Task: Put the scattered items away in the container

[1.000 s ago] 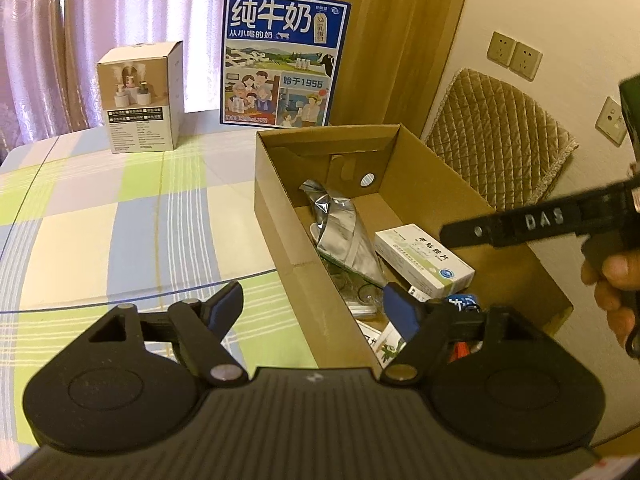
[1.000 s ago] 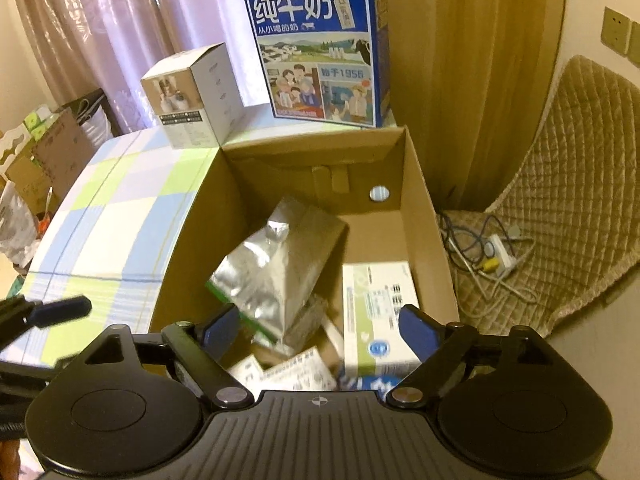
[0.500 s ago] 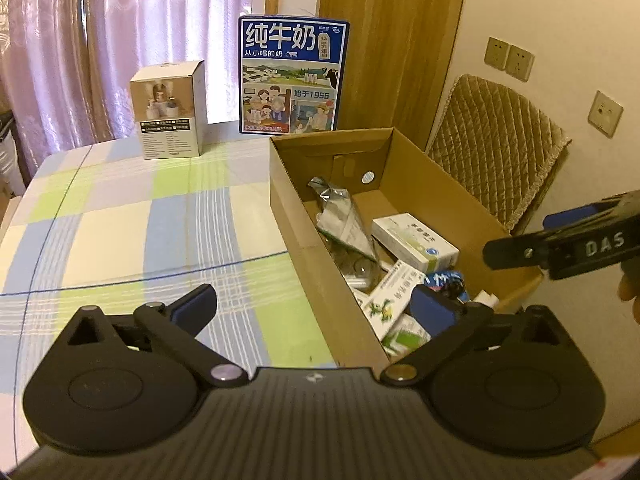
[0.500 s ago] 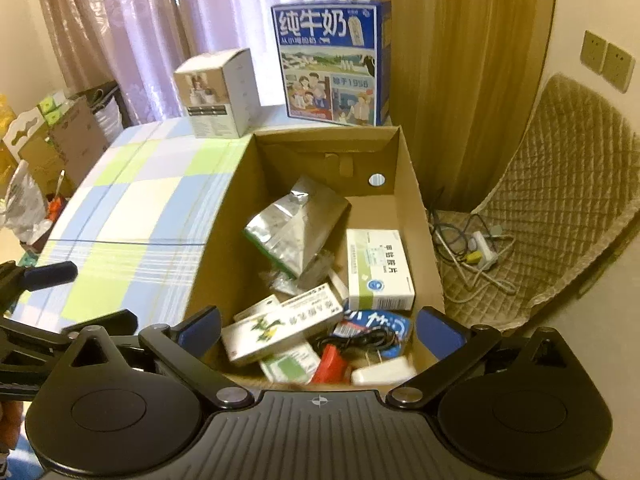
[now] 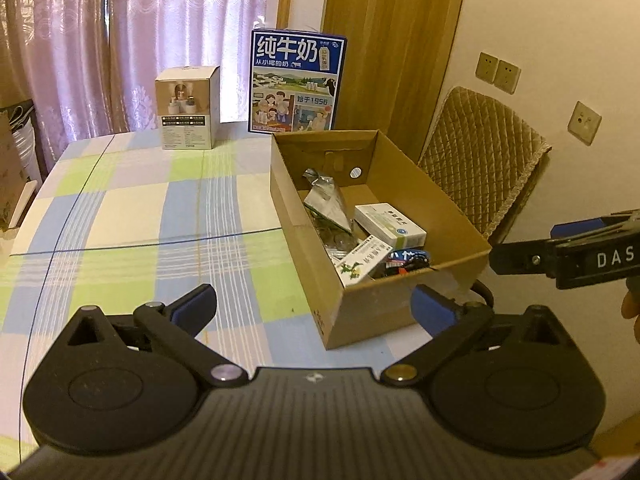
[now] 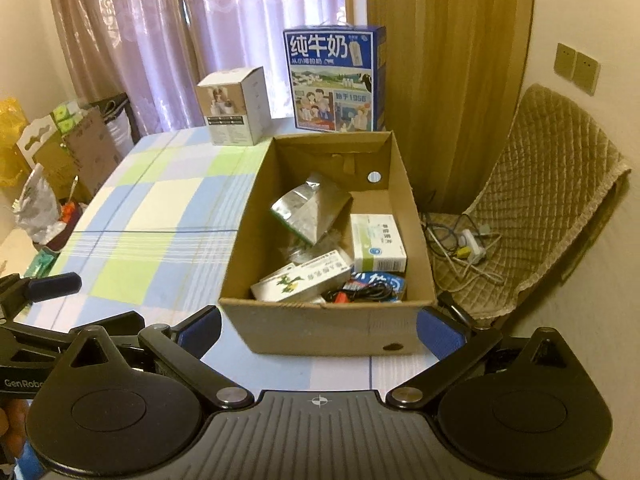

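Observation:
An open cardboard box [image 6: 328, 326] [image 5: 460, 216] stands on the checked tablecloth at the table's right side. Inside it lie a silver foil pouch [image 6: 310, 210] [image 5: 326, 202], a white and green medicine box [image 6: 378, 240] [image 5: 390, 226], a white box with a green plant print [image 6: 298, 282] [image 5: 358, 264], a blue packet [image 6: 378, 280] and a black cable. My left gripper [image 5: 314, 306] is open and empty, in front of the box's near left corner. My right gripper [image 6: 320, 326] is open and empty, in front of the box's near wall.
A blue milk carton box [image 6: 334, 78] and a small white product box [image 6: 234, 106] stand at the table's far end. A quilted chair [image 6: 548, 208] with a power strip [image 6: 472, 246] is to the right. Bags and cartons [image 6: 60, 152] sit left of the table.
Both grippers have pulled back and up from over the box. The box now lies wholly ahead of the fingers. Both stay open and empty.

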